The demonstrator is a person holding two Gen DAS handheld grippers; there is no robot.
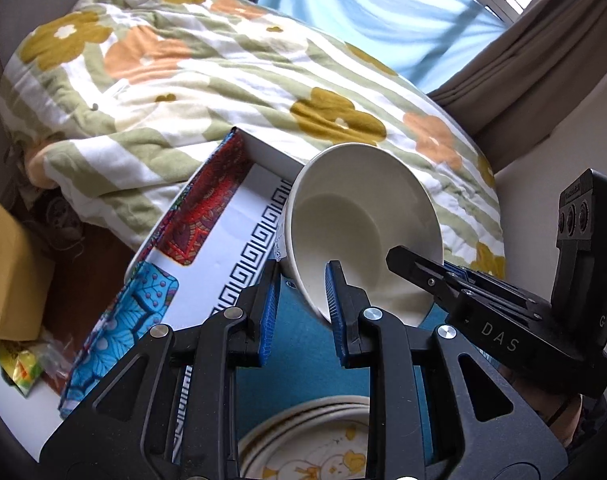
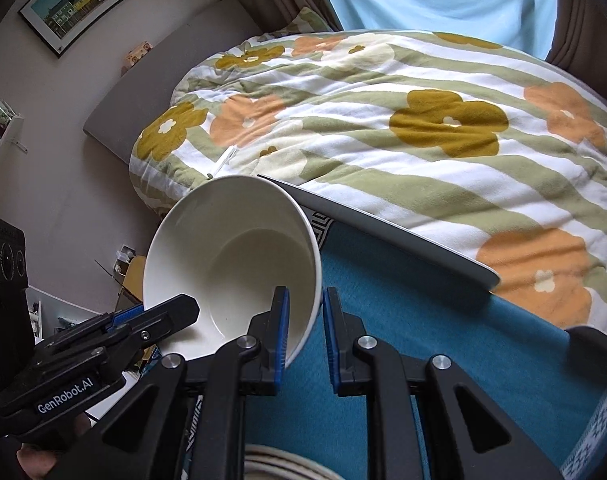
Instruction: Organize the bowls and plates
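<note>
A white bowl is held tilted in the air over a box with a teal floor. Both grippers hold it by its rim. My left gripper has its jaws on either side of the bowl's lower rim, one finger inside, one outside. My right gripper straddles the opposite rim of the bowl the same way; it shows in the left wrist view too. A stack of cream plates with a yellow pattern lies in the box under the grippers; their edge shows in the right wrist view.
The box has patterned walls and a white far wall. A bed with a flowered striped quilt lies just behind it. A yellow carton and wrappers sit at the left. Curtains and a window are beyond.
</note>
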